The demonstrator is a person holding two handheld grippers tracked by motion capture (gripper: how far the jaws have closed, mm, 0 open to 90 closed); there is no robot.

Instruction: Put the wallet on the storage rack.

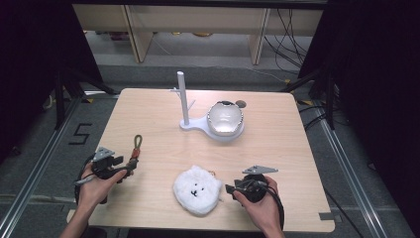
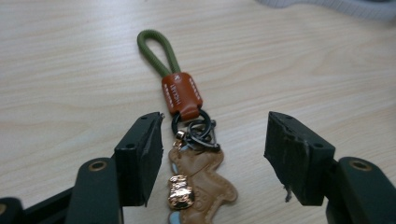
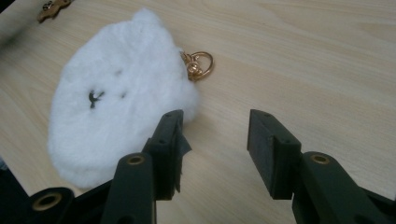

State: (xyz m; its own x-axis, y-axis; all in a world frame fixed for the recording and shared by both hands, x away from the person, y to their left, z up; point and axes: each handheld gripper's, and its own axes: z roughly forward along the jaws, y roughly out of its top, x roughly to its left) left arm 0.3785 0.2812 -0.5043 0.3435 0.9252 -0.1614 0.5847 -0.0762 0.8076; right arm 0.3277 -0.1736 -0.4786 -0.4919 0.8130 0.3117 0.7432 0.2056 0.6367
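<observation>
left tongs (image 2: 215,154) gape around the green-cord, brown-leather keychain (image 2: 187,140) at nine o'clock on the pale wooden surface (image 1: 277,144); right tongs (image 3: 215,149) gape beside the white fluffy plush pouch (image 3: 116,112) at six.

The leather charm (image 2: 198,186) runs off the left gripper view's bottom edge.

Keychain (image 1: 134,151) at table (image 1: 277,144) left, plush pouch (image 1: 197,189) front centre, stand (image 1: 184,101) behind, bowl (image 1: 225,118) beside its right.
</observation>
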